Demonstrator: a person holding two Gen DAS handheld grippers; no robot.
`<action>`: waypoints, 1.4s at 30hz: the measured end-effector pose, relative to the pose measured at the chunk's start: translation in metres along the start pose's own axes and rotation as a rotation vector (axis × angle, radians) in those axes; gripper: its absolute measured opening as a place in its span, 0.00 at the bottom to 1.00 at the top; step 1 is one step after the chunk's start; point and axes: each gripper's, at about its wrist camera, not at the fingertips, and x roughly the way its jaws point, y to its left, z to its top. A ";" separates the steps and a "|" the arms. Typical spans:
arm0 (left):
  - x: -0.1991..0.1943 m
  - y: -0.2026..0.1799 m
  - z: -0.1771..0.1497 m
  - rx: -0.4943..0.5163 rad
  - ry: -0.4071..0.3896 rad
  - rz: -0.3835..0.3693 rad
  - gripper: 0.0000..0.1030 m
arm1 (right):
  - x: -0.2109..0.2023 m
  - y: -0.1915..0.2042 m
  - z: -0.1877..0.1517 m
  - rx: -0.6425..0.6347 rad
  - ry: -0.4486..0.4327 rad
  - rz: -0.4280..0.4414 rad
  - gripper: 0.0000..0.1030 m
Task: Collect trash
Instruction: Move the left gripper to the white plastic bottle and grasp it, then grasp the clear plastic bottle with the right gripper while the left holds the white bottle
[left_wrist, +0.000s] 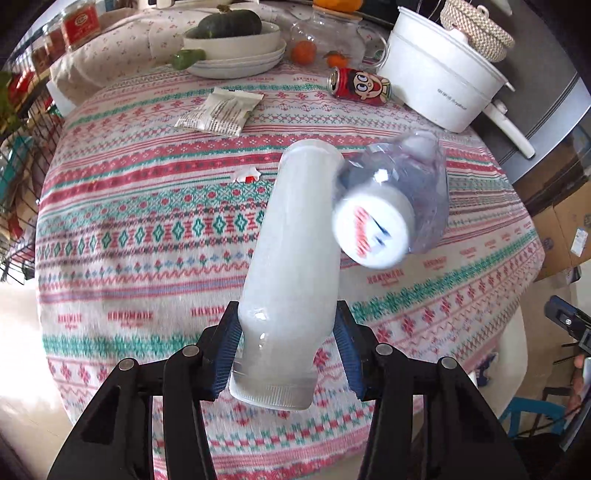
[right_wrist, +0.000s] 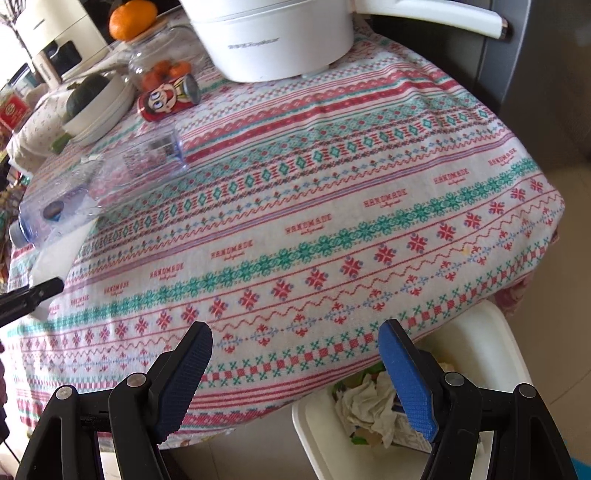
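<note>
Clamped between the blue pads of the left gripper (left_wrist: 288, 354): a white plastic bottle (left_wrist: 291, 258), gripped near its capped end, body slanting up and away over the patterned tablecloth (left_wrist: 147, 236). Touching its upper right side, a clear plastic bottle (left_wrist: 399, 195) with a white cap toward the camera, blurred; whether resting or airborne, cannot tell. Farther back on the cloth: a small torn scrap (left_wrist: 246, 173), a flattened white wrapper (left_wrist: 221, 110), a red cartoon can (left_wrist: 360, 88) lying on its side, then stacked plates with a dark squash (left_wrist: 229, 23) and a white pot (left_wrist: 439, 79).

Right gripper (right_wrist: 295, 380) wide apart, nothing between the pads, hanging over the table edge. Just below and right of it, a white bin (right_wrist: 476, 339) holding crumpled paper (right_wrist: 369, 402) and packaging. At far left in the right wrist view, the clear plastic bottle above the cloth, with the red cartoon can beyond.
</note>
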 end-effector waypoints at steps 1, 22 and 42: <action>-0.009 0.002 -0.008 -0.013 -0.014 -0.022 0.50 | 0.001 0.002 -0.002 -0.009 0.004 -0.003 0.77; -0.089 0.018 -0.019 -0.104 -0.238 -0.145 0.51 | 0.062 0.079 0.033 0.157 0.079 0.244 0.79; -0.099 0.016 -0.017 -0.101 -0.265 -0.186 0.50 | 0.065 0.069 0.016 0.166 0.075 0.312 0.62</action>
